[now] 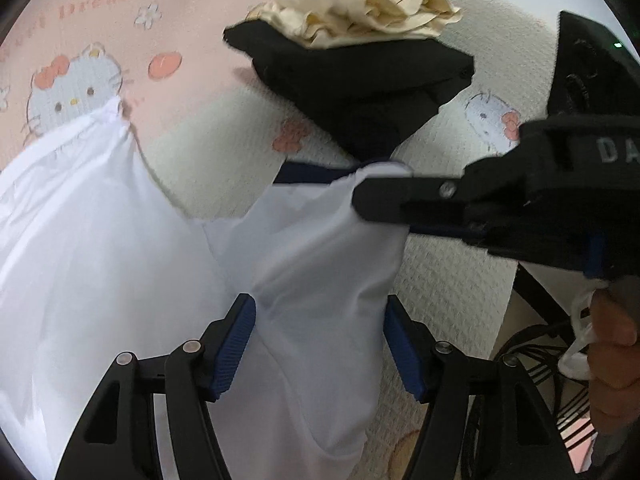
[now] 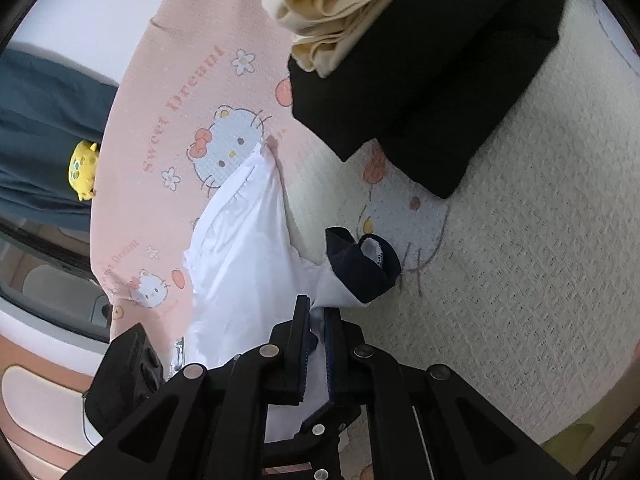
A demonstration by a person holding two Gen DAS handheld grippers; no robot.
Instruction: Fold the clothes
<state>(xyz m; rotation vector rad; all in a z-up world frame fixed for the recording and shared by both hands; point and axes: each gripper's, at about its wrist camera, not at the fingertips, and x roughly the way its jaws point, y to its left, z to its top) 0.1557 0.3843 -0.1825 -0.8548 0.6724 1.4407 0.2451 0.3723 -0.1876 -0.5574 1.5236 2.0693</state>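
A white garment with a navy cuff lies crumpled across the cartoon-cat blanket. My left gripper is open, its blue pads standing either side of a fold of the white cloth without pinching it. Coming in from the right, my right gripper is shut on the sleeve just behind the cuff. In the right wrist view the right gripper shows white cloth squeezed between its closed fingers. Beyond them sits a folded black garment with a folded cream one on top.
The blanket is pink on the far left side and cream elsewhere. A yellow plush toy lies on dark fabric beyond the blanket's edge. A person's hand holds the right gripper, with black cables below.
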